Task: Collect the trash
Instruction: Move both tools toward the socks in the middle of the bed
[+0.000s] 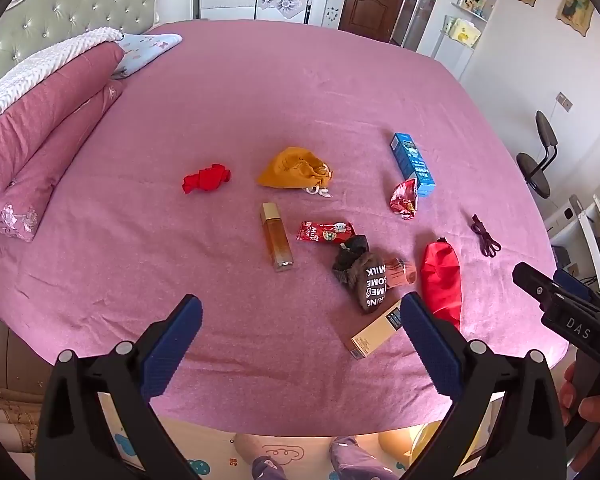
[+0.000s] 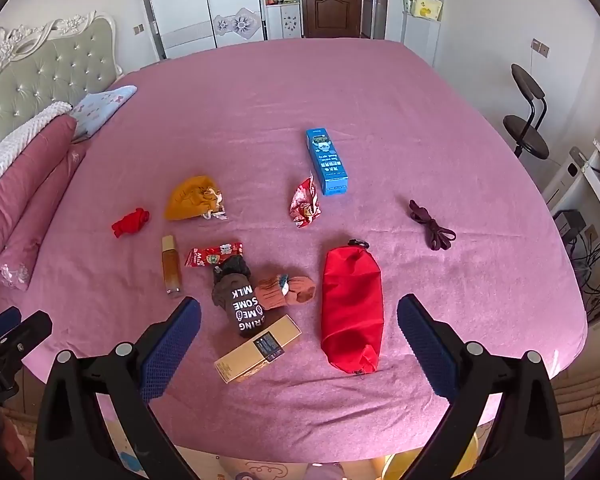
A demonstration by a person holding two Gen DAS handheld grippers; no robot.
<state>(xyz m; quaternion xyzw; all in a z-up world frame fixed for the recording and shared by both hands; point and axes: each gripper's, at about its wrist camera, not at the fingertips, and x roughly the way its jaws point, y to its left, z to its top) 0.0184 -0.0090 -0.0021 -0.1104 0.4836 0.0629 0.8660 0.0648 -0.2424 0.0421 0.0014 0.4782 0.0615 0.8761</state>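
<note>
Both grippers hang over the near edge of the bed [image 2: 380,92], empty, likely held back to survey it. The left gripper [image 1: 300,320] is spread wide; so is the right gripper [image 2: 298,320]. The trash lies ahead of them — a candy wrapper [image 2: 214,254] just beyond the right gripper's left finger, a crumpled foil wrapper [image 2: 305,202] farther ahead, a tan box [image 2: 258,348] between its fingers beside the socks [image 2: 244,300] and the red pouch [image 2: 352,308].
</note>
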